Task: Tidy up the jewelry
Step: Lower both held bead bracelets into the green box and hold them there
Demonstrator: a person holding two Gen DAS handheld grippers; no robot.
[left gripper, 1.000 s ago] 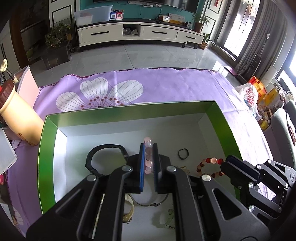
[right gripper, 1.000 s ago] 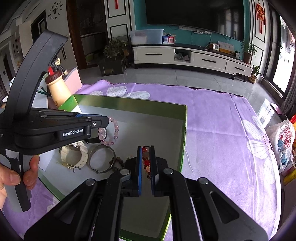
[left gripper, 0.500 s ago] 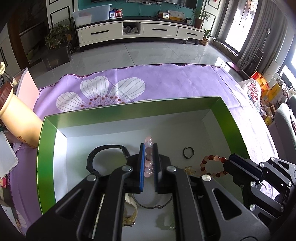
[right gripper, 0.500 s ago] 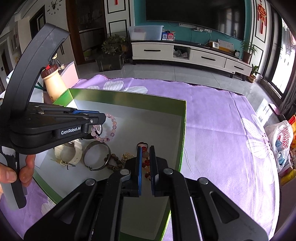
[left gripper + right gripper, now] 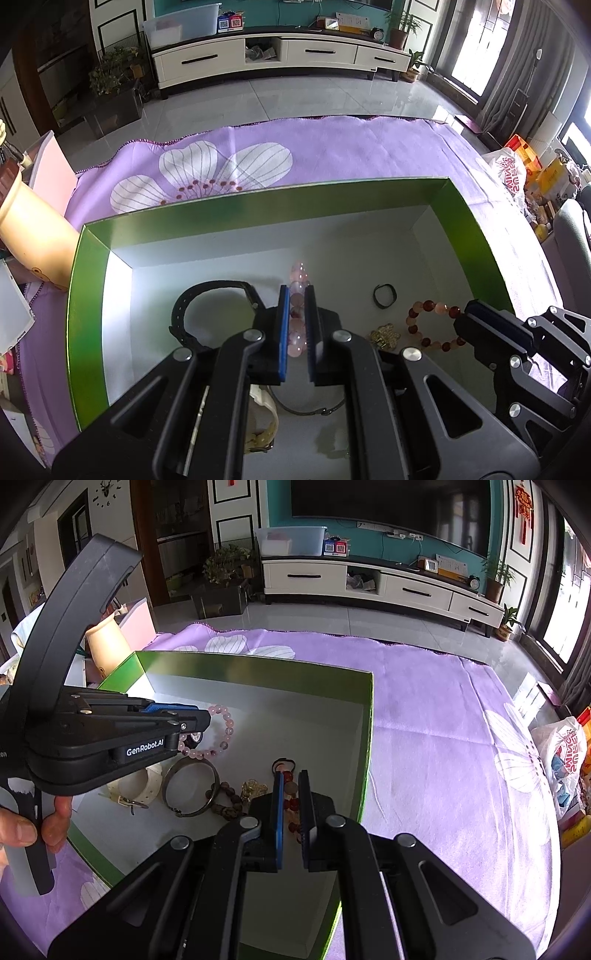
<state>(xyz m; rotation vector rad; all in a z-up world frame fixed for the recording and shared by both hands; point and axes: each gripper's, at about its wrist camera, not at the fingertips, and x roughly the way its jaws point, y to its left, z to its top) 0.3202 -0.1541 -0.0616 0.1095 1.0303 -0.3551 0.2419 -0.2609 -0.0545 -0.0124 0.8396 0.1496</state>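
**Both bracelets gripped inside the green box**

The pink bead bracelet (image 5: 298,317) is being pinched between the fingers of the left gripper (image 5: 295,328), its loop hanging clear of the white floor of the green box (image 5: 258,218) in the right wrist view, where it shows as a pale ring (image 5: 218,734) beside the left gripper (image 5: 192,725). The red bead bracelet (image 5: 432,325) is being clamped by the right gripper (image 5: 290,812); its beads are showing between those narrowly set fingers. Compared with a second ago, the pink loop is sitting a little higher and further along the box, so the lift appears to be under way, while the red one is looking much the same. Around them, a black watch strap (image 5: 207,306), a small black ring (image 5: 384,295), a gold charm (image 5: 384,334), a metal bangle (image 5: 190,786) and a cream watch (image 5: 136,786) are lying loose on the box floor. The box is resting on the purple floral cloth (image 5: 295,147) over the table. Sorting looks barely begun.
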